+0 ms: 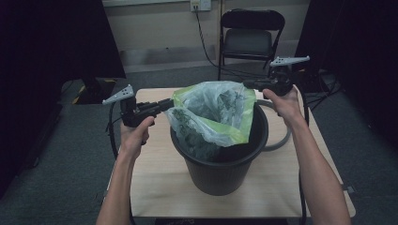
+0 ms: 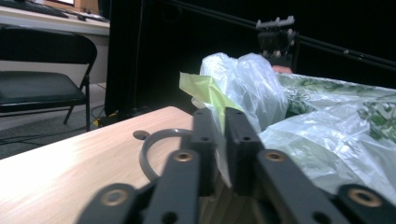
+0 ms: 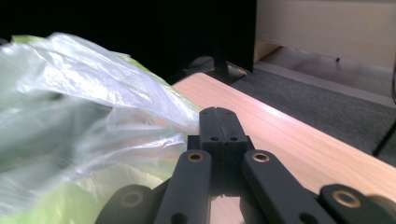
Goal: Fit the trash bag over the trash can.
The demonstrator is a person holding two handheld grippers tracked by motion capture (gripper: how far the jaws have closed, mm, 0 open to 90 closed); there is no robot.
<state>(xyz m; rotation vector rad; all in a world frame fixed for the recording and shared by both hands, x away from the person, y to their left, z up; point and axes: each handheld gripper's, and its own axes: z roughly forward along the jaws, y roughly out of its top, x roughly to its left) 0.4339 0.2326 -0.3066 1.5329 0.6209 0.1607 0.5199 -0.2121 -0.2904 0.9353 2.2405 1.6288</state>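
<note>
A black bin [image 1: 220, 173] stands mid-table with a clear plastic bag [image 1: 213, 112], green-edged and leaf-printed, bulging up out of it. My left gripper [image 1: 169, 104] is level at the bag's left corner. In the left gripper view its jaws [image 2: 220, 116] stand slightly apart, with the bag's green edge [image 2: 210, 91] running through the gap. My right gripper [image 1: 248, 84] is at the bag's far right top edge. In the right gripper view it [image 3: 223, 112] is shut, the bag [image 3: 70, 102] lying against its left side. No film shows in the seam.
A grey ring [image 1: 281, 140] lies on the wooden table [image 1: 155, 178] behind and to the right of the bin, also visible as the ring [image 2: 149, 149] past my left jaws. A black folding chair [image 1: 248, 37] stands beyond the table's far edge. Cables trail on the floor.
</note>
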